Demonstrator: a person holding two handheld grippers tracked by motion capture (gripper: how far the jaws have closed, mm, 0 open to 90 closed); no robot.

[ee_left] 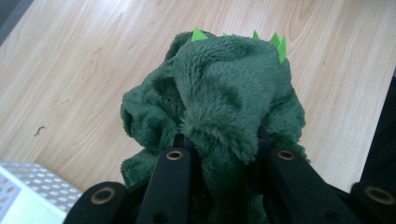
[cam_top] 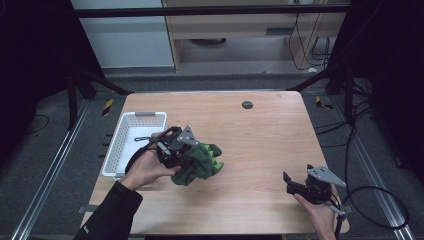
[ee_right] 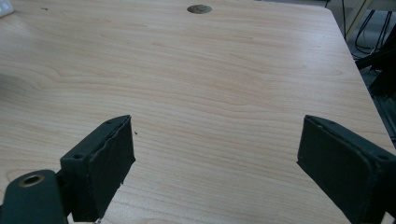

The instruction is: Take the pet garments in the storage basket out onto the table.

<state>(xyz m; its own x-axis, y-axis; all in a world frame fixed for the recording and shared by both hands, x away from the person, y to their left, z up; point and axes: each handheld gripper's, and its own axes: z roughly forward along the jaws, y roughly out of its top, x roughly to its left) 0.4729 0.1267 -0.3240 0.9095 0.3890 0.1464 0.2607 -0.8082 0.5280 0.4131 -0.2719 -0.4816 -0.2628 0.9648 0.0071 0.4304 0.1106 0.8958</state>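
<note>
A dark green plush toy [cam_top: 202, 162] with light green spikes lies bunched on the wooden table, just right of a white basket [cam_top: 131, 120]. My left gripper [cam_top: 181, 157] is shut on it. In the left gripper view the two black jaws squeeze a fold of the plush toy [ee_left: 219, 93] at the left gripper [ee_left: 224, 151]. My right gripper [cam_top: 294, 184] rests near the table's front right corner, held in a hand. In the right gripper view the right gripper [ee_right: 215, 158] stands wide open over bare wood, nothing between its pads.
The white perforated basket [ee_left: 28, 191] sits at the table's left edge. A small dark round hole [cam_top: 247, 104] marks the far middle of the table [cam_top: 270, 145]. Cables trail on the floor to the right.
</note>
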